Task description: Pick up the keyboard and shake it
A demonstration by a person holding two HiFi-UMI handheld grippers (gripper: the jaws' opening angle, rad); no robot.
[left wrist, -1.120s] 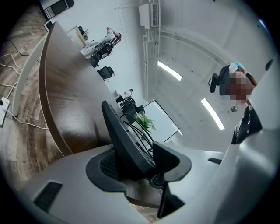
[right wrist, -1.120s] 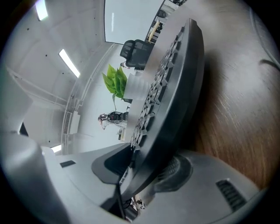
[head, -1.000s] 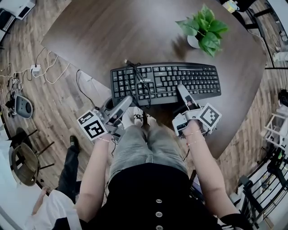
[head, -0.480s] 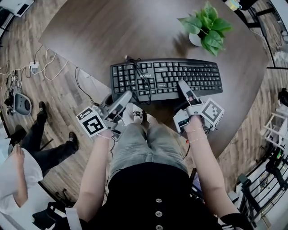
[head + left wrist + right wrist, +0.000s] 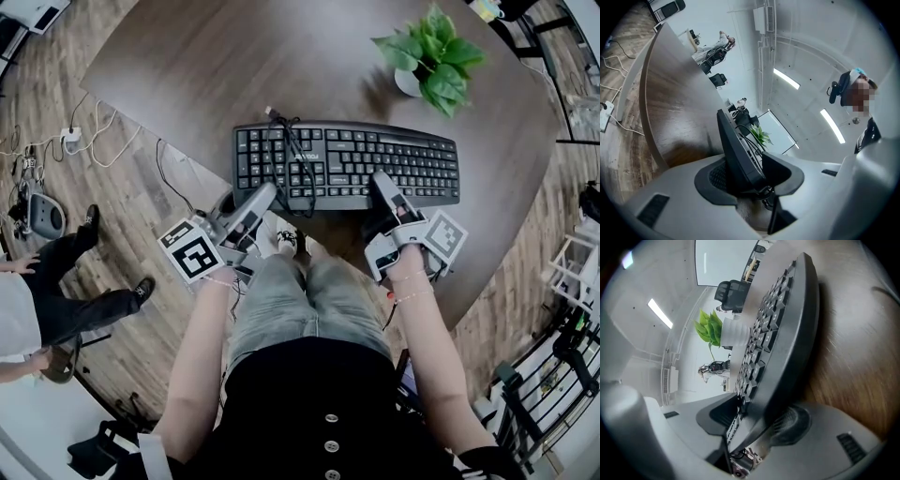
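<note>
Tightening, left gripper (image 5: 267, 193) clamps black keyboard (image 5: 375, 161) edge between its jaws; right gripper (image 5: 380, 181) jaws widened, still pinching it. Keyboard shifted slightly away, cable (image 5: 292, 155) across keys.

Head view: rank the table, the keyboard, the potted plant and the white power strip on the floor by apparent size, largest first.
1. table
2. keyboard
3. potted plant
4. power strip, clearly smallest, though it lies lower, farther from the camera, which shrinks it somewhat.
</note>
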